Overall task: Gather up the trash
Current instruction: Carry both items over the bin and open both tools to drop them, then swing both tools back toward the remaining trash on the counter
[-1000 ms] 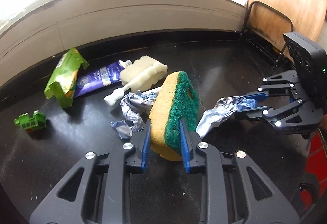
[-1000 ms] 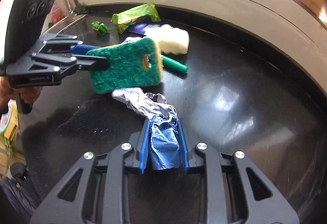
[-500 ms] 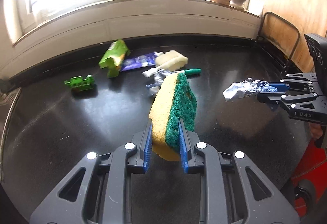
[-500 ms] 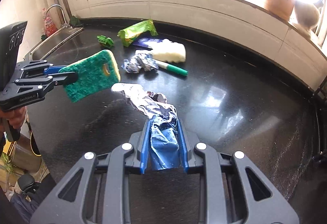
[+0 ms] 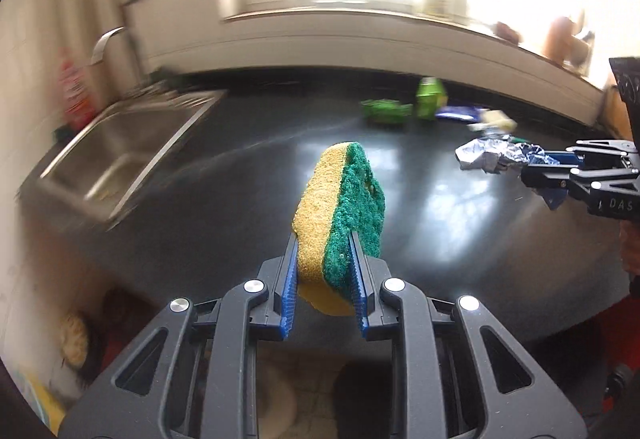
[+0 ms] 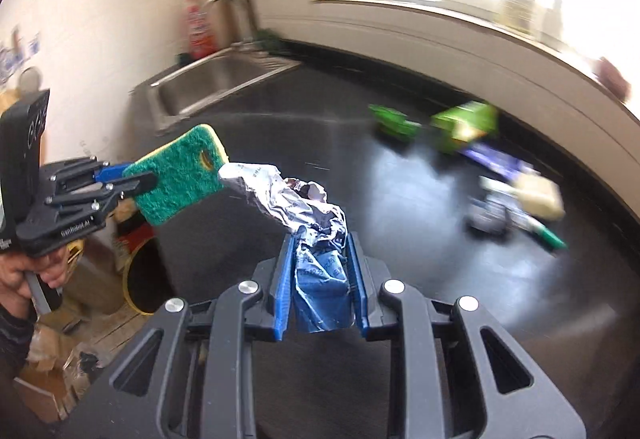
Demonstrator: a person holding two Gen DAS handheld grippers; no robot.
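My left gripper (image 5: 323, 267) is shut on a yellow and green sponge (image 5: 340, 211) and holds it in the air near the front edge of the black counter (image 5: 248, 183). The sponge also shows in the right wrist view (image 6: 180, 175). My right gripper (image 6: 319, 271) is shut on a crumpled silver and blue wrapper (image 6: 308, 227), held above the counter; it shows at the right of the left wrist view (image 5: 496, 157). Both views are blurred.
On the counter lie a green toy (image 6: 394, 121), a green packet (image 6: 464, 125), a blue tube (image 6: 494, 159), a white sponge (image 6: 538, 195), another crumpled wrapper (image 6: 490, 217) and a green marker (image 6: 550, 237). A steel sink (image 5: 116, 155) is at the left. A yellow-rimmed bin (image 6: 142, 279) stands on the floor.
Both grippers have pulled back from the pile toward the counter's front-left edge, still holding the sponge and wrapper. The sink and the floor have come into view.
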